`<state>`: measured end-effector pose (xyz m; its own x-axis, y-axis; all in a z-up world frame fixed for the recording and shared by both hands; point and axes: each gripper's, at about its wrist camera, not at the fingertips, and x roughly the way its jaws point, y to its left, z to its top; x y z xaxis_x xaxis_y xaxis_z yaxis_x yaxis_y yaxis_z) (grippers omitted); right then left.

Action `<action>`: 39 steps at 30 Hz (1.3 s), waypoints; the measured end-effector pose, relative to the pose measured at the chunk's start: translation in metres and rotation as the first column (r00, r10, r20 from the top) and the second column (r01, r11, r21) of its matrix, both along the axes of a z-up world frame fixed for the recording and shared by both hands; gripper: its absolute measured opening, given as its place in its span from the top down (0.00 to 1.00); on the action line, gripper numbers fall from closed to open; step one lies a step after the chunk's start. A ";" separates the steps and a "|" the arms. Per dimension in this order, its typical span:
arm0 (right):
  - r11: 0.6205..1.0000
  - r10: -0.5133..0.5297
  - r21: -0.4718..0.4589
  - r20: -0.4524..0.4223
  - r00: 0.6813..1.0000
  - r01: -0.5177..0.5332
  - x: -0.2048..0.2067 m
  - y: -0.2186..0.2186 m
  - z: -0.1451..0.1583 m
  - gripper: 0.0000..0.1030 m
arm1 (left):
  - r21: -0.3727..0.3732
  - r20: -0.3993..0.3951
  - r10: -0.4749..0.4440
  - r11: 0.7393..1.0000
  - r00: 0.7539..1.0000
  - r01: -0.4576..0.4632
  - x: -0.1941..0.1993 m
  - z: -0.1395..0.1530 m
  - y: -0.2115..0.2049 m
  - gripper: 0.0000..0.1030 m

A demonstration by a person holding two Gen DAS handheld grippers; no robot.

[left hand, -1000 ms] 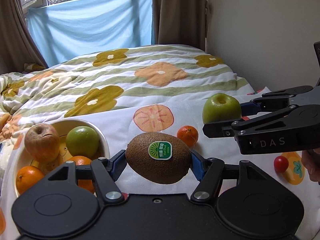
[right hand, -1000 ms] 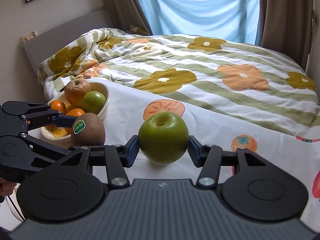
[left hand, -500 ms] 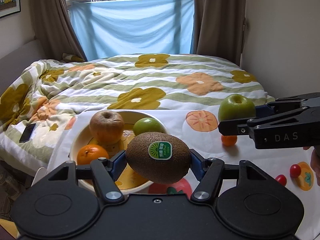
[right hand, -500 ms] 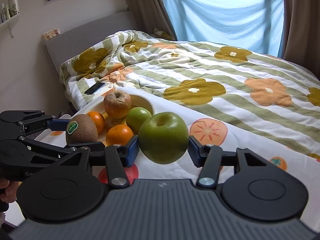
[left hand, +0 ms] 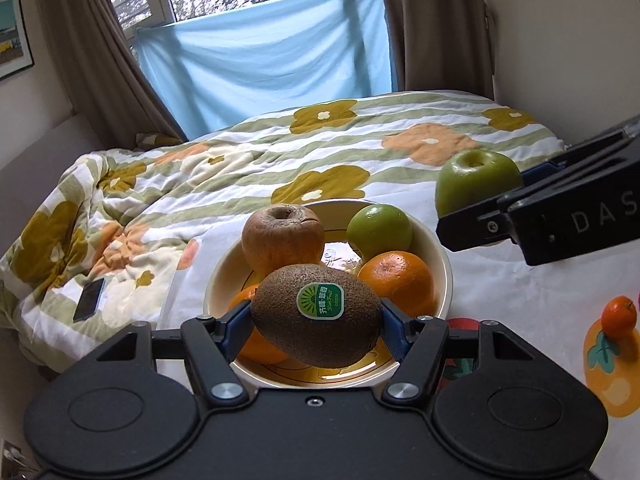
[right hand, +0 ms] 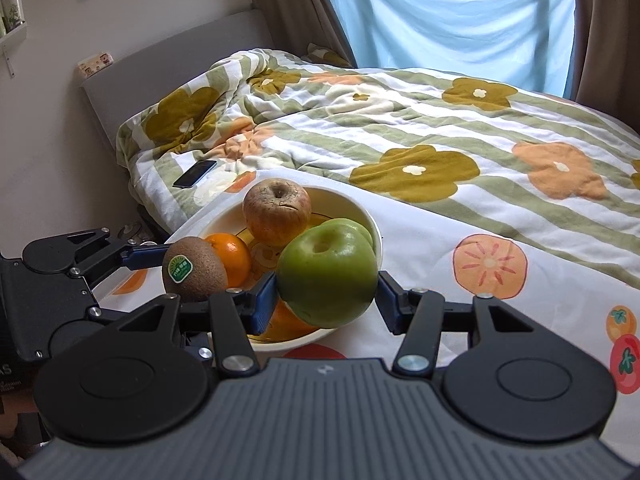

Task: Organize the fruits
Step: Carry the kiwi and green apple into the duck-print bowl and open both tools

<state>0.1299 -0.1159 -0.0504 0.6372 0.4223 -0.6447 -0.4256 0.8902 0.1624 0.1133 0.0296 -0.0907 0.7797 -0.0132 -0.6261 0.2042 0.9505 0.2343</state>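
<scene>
Fruits crowd the cream round ceramic bowl (left hand: 446, 276) at frame centre: a wrinkled reddish-brown apple (left hand: 283, 237), a small green apple (left hand: 379, 229) and oranges (left hand: 396, 277). Bare white printed cloth (left hand: 520, 296) lies to its right. The left gripper (left hand: 316, 322) pinches a brown stickered kiwi (left hand: 316, 320) above the near rim; the right gripper (right hand: 327, 292) clamps a large green apple (right hand: 327, 276) beside it.

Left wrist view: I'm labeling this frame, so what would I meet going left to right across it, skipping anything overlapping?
Phone on the quilt → wrinkled brown apple in the bowl → green apple held by the right hand-held gripper → small orange on the cloth.
</scene>
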 end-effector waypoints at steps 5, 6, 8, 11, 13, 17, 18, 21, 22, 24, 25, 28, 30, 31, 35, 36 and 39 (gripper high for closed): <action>0.999 -0.033 -0.013 -0.017 0.999 0.033 0.005 0.009 -0.008 0.35 | 0.067 0.001 -0.070 0.995 0.998 0.070 0.003 -0.016 -0.006 0.32; 0.999 -0.041 -0.015 -0.022 0.999 0.041 0.005 0.009 -0.009 0.35 | 0.073 -0.004 -0.081 0.994 0.997 0.081 0.004 -0.019 -0.005 0.32; 0.999 -0.051 -0.018 -0.027 0.998 0.051 0.007 0.010 -0.011 0.35 | 0.084 -0.014 -0.097 0.992 0.995 0.098 0.004 -0.024 -0.004 0.31; 0.998 -0.062 -0.025 -0.031 0.998 0.061 0.008 0.012 -0.013 0.35 | 0.115 -0.007 -0.121 0.986 0.993 0.121 0.003 -0.028 -0.006 0.30; 0.997 -0.069 -0.024 -0.033 0.997 0.068 0.010 0.014 -0.014 0.35 | 0.123 -0.007 -0.148 0.981 0.989 0.148 0.002 -0.028 -0.008 0.23; 0.997 -0.081 -0.023 -0.032 0.996 0.080 0.012 0.018 -0.013 0.35 | 0.114 0.024 -0.168 0.980 0.986 0.164 0.000 -0.020 -0.007 0.07; 0.996 -0.082 -0.024 -0.031 0.996 0.081 0.013 0.019 -0.012 0.35 | 0.108 0.029 -0.169 0.980 0.985 0.164 0.000 -0.017 -0.005 0.05; 0.997 -0.079 -0.029 -0.028 0.997 0.078 0.015 0.022 -0.010 0.35 | 0.095 0.031 -0.165 0.982 0.986 0.161 0.000 -0.012 0.000 0.04; 0.997 -0.077 -0.031 -0.026 0.997 0.076 0.016 0.023 -0.009 0.35 | 0.089 0.029 -0.161 0.983 0.986 0.158 0.001 -0.010 0.002 0.04; 0.997 -0.072 -0.034 -0.023 0.997 0.071 0.018 0.026 -0.007 0.35 | 0.073 0.028 -0.155 0.986 0.987 0.153 0.001 -0.007 0.006 0.04; 0.997 -0.068 -0.035 -0.024 0.997 0.067 0.019 0.028 -0.006 0.35 | 0.060 0.027 -0.149 0.987 0.988 0.147 0.002 -0.005 0.009 0.04; 0.998 -0.056 -0.035 -0.022 0.998 0.056 0.023 0.034 -0.005 0.35 | 0.030 0.023 -0.124 0.992 0.992 0.124 0.004 0.000 0.018 0.04; 0.998 -0.045 -0.036 -0.020 0.999 0.045 0.026 0.038 -0.004 0.35 | 0.006 0.023 -0.105 0.994 0.994 0.105 0.005 0.003 0.024 0.04; 0.999 -0.040 -0.037 -0.020 0.999 0.039 0.027 0.040 -0.003 0.35 | -0.009 0.024 -0.097 0.995 0.995 0.098 0.005 0.005 0.027 0.04; 0.999 0.003 -0.052 -0.025 1.000 -0.005 0.037 0.054 -0.004 0.35 | -0.067 0.009 -0.062 0.996 0.998 0.062 0.006 0.009 0.038 0.04; 0.998 0.014 -0.058 -0.027 1.000 -0.016 0.039 0.058 -0.005 0.35 | -0.075 0.004 -0.055 0.996 0.998 0.056 0.007 0.010 0.041 0.04; 0.996 0.046 -0.069 -0.040 0.998 -0.049 0.048 0.071 -0.011 0.35 | -0.079 -0.007 -0.037 0.996 0.999 0.036 0.008 0.010 0.047 0.04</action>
